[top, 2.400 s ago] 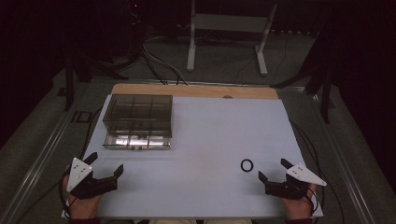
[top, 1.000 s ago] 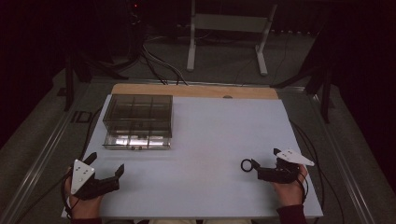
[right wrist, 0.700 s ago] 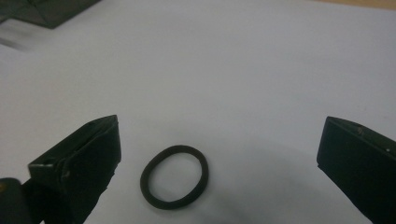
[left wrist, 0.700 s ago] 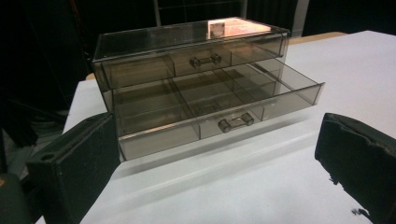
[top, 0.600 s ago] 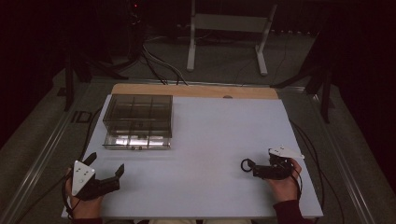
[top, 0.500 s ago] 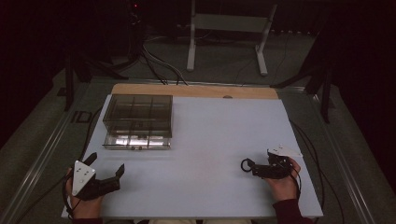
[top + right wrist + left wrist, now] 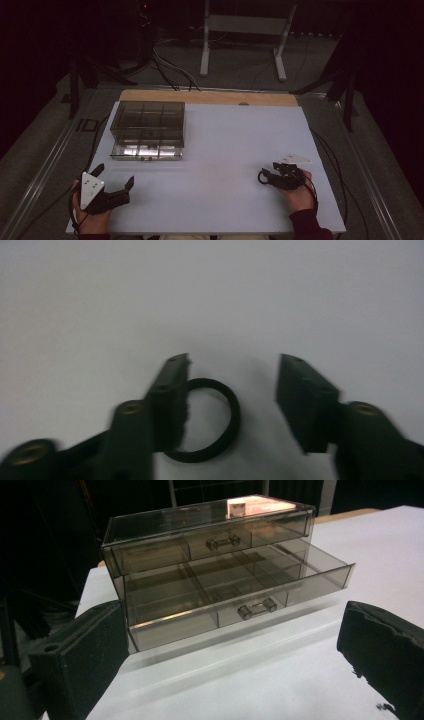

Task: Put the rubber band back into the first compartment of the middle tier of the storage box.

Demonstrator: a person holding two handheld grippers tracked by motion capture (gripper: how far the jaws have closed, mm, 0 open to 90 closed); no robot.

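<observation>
High view, table (image 7: 220,150): white top is carrying a clear drawer box (image 7: 148,130) at far left.
High view, left gripper (image 7: 116,189): resting at the near left corner, jaws standing wide apart, gripping nothing.
High view, right gripper (image 7: 269,176): lying low at near right, tips touching a black ring (image 7: 262,176).
Left gripper view, drawer box (image 7: 220,565): lower drawer (image 7: 240,600) is sticking out; upper one is sitting flush.
Right gripper view, ring (image 7: 210,420): lying flat on the table, one jaw over its rim, the other well clear; jaws are gaping, not yet pinching it.
</observation>
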